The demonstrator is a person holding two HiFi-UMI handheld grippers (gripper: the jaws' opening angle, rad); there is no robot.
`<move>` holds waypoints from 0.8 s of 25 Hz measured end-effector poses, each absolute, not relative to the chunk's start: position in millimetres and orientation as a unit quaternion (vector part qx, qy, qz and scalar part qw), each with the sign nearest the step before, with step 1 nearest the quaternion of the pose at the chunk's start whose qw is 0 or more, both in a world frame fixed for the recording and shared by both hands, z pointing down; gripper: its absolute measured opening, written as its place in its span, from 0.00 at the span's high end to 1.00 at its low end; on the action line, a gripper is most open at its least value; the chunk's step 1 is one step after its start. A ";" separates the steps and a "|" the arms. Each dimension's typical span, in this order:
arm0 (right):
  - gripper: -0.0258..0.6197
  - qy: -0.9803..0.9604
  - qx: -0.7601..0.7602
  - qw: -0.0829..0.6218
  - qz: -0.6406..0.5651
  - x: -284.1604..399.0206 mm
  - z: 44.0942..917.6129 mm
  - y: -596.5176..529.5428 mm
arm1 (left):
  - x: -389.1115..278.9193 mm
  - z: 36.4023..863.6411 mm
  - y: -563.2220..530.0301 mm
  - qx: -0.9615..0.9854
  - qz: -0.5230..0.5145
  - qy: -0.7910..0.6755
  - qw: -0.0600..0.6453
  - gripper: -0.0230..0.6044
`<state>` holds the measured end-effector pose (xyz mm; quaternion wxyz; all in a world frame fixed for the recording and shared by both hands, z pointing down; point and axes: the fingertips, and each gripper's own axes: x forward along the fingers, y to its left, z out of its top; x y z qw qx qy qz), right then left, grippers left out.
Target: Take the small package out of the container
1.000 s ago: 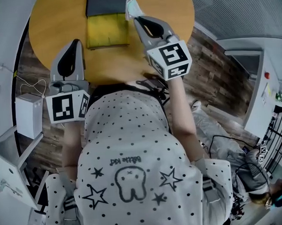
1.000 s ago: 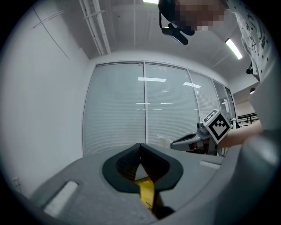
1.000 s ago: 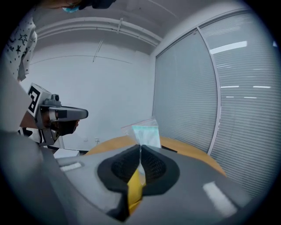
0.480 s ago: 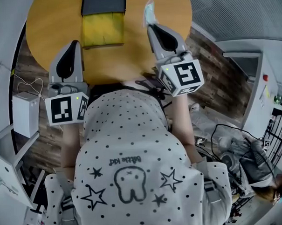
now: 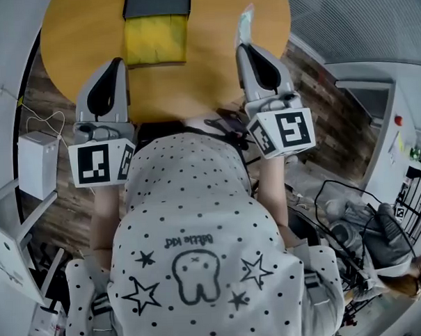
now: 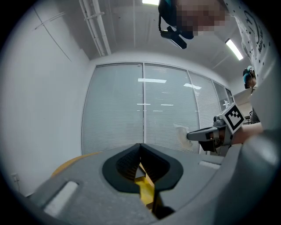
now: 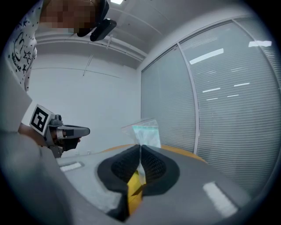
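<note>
Because the right gripper (image 7: 140, 151) has its jaws pinched together on only the lower edge of the small package (image 7: 145, 131), the grip looks thin to me. Most of the clear bag, with something pale green inside, stands up free above the pads. Film that slick could slide out if the hand jerks or rolls, and the upright part would flop and tug at the pinch.

From where I stand, the package is already out of the container (image 5: 156, 41). It is held in the air at about three o'clock of the container and well apart from it, above the round wooden surface (image 5: 207, 84). It hangs towards the surface's rim at about one o'clock from the person. If it slipped there, I judge it might land on the wood, or just as easily go over the edge onto the plank floor (image 5: 318, 89).

The left gripper (image 5: 115, 63) sits at about eleven o'clock, near the edge of the surface. Its jaws are closed together with nothing between them, so it offers no support and could not catch a drop.

Squeezing harder would only crease the bag. The safer course, I think, is a slow, level carry to a spot well inside the rim. Letting go high up or near the edge is what would most likely spoil it.
</note>
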<state>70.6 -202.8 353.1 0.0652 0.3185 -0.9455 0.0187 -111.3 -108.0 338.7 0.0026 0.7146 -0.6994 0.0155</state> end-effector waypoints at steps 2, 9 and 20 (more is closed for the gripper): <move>0.94 -0.943 0.326 0.062 0.021 77.3 351.6 -200.5 | -109.3 339.3 -107.4 0.716 0.014 -0.698 0.005 0.95; 0.94 -0.937 0.345 0.044 0.028 97.4 354.7 -189.9 | -107.9 347.6 -95.7 0.712 0.011 -0.702 0.011 0.95; 0.94 -0.932 0.352 0.049 0.076 126.5 370.6 -173.1 | -117.7 344.3 -83.2 0.702 0.021 -0.711 0.012 0.95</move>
